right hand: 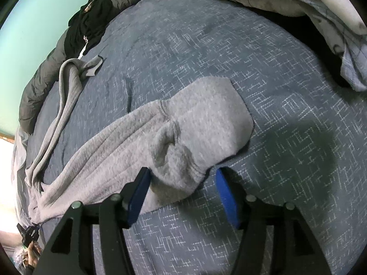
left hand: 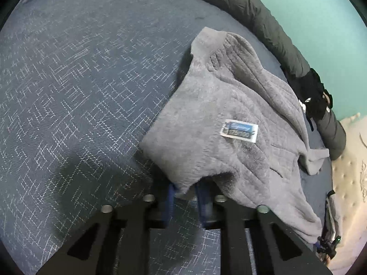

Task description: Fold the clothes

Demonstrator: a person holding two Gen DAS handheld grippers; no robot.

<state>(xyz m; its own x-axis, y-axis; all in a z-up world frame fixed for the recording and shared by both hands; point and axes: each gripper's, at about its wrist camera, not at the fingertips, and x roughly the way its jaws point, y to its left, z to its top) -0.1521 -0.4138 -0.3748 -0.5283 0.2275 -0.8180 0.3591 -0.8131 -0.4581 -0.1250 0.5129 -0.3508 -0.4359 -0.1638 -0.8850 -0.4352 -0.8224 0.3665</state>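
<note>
Lying spread on a blue patterned bedcover (left hand: pixel 68 91), a grey fleece garment (left hand: pixel 218 126) fills the middle of both views. In the left wrist view it runs from a plain cuff-like band at the far end down to the near edge, with a small white and blue label (left hand: pixel 239 131) showing on its fluffy side. The left gripper (left hand: pixel 187 193) has its blue pads close together, clamped on a near corner of the grey garment; the cloth drapes over the pads and hides their tips.

In the right wrist view the same garment (right hand: pixel 183 137) lies as a rounded, smooth-faced flap over a quilted part that trails off to the left. The right gripper (right hand: pixel 183 178) has its two blue pads (right hand: pixel 226 197) set well apart, one on each side of the near rounded edge of the flap. The left pad sits just beside or against the cloth, the right pad stands clear of it, so nothing is pinched there.

A dark padded coat (left hand: pixel 263 23) lies rolled along the far right edge of the bed in the left view. A pale crumpled cloth (right hand: pixel 298 0) sits at the far right in the right view.
</note>
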